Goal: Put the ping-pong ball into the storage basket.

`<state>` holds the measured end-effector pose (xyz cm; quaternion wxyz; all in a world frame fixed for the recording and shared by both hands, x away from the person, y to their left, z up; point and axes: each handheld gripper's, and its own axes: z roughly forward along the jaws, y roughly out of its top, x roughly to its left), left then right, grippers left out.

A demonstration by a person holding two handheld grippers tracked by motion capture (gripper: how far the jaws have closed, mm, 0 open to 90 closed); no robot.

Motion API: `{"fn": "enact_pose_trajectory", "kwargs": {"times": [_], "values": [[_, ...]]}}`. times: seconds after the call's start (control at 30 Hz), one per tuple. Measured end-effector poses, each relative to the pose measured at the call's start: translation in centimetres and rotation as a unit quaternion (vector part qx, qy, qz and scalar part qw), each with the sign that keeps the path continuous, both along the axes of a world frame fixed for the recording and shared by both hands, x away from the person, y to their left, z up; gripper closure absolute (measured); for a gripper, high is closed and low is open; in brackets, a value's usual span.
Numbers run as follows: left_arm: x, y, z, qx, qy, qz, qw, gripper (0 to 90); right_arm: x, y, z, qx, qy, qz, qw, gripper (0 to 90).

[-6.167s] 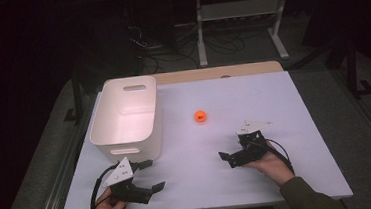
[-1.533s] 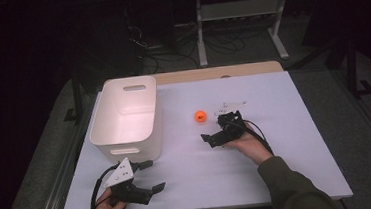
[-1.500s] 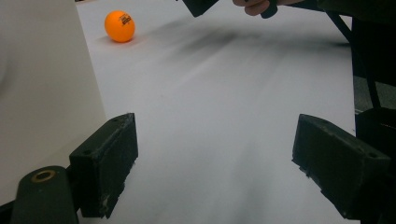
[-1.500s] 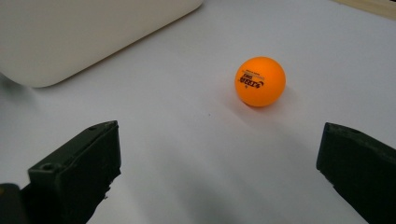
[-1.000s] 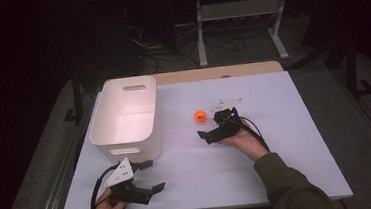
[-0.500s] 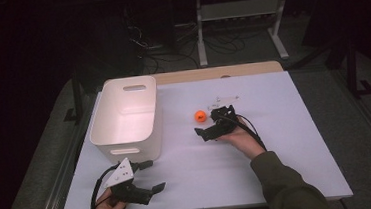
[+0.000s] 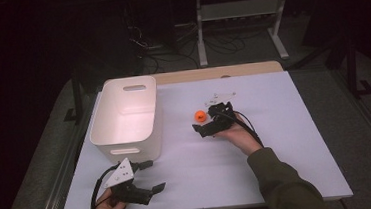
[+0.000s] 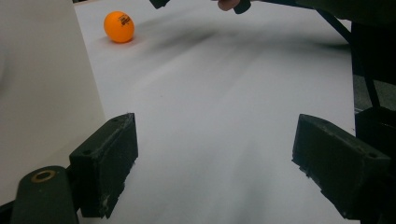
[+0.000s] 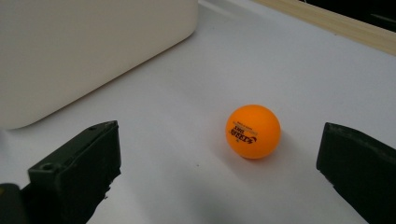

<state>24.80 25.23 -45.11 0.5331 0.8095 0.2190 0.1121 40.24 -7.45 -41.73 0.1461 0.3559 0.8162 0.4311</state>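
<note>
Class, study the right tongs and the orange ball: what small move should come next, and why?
Probably ease the right tongs a little farther forward, then close. Their jaws stand wide open, and the orange ball lies on the table just beyond the tips, nearer the right jaw, not yet between them. The white bin stands clear to one side.

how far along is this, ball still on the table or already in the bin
Done: the right gripper has come up to the orange ball, jaws open on either side of it, not touching. In hand: nothing is gripped; the ball sits on the white table, and the left gripper rests open near the table's front edge. Left, if the white bin is the goal: close, lift, drop in.
</note>
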Motion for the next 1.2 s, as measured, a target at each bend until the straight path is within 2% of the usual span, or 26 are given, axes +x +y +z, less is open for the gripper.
{"fn": "enact_pose_trajectory", "kwargs": {"times": [1.2], "values": [[0.0,0.0,0.0,0.0,-0.001,0.0,1.0,14.1,2.6,2.1,0.7,0.004,-0.008,0.0,1.0,0.0]]}}
